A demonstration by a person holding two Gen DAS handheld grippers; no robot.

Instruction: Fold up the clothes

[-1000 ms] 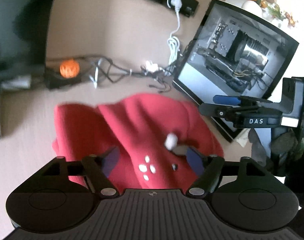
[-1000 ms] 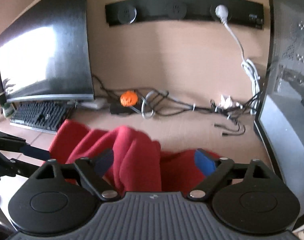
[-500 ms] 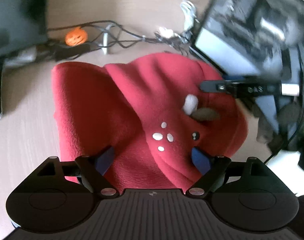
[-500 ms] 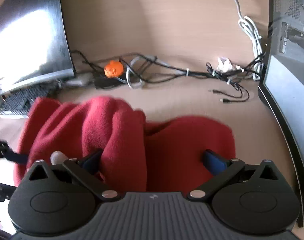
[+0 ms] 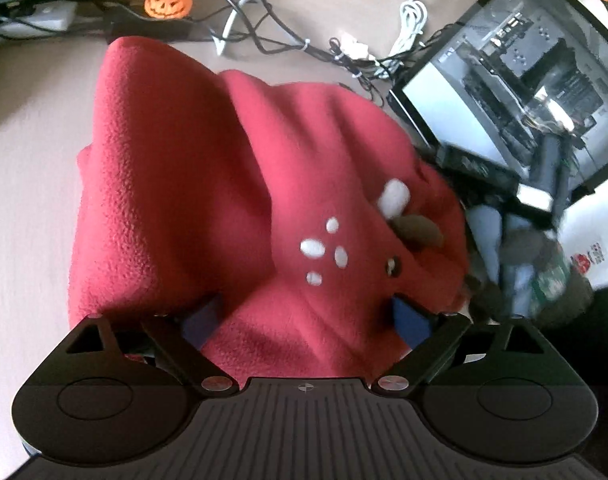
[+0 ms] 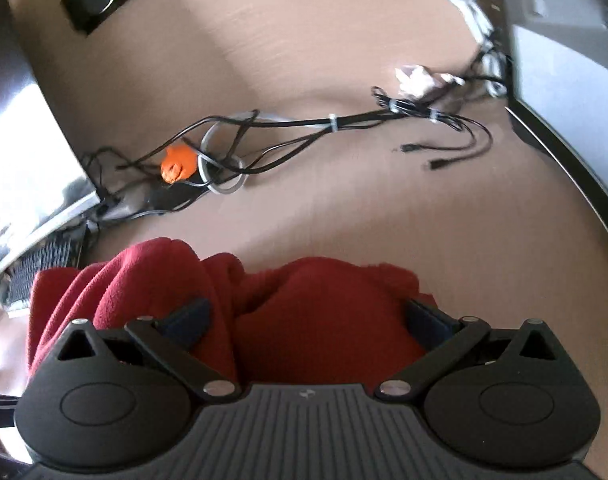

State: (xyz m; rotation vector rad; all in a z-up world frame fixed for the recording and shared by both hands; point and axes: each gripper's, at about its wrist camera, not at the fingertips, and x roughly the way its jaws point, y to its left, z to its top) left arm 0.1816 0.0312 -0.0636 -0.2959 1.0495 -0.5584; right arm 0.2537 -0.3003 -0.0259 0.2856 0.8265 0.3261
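With the left gripper (image 5: 305, 316) opening and the right gripper (image 6: 305, 320) spread wide, both empty over the bunched red fleece garment (image 5: 224, 184), each should pinch one near edge only, not several layers

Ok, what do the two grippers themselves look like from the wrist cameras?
Both look alike. The left gripper and right gripper each have a matte black body with a ribbed grey centre plate, two rounded side housings with oval recesses, black linkage arms on silver pivot screws, and blue-padded fingers. No cables or sleeves show.
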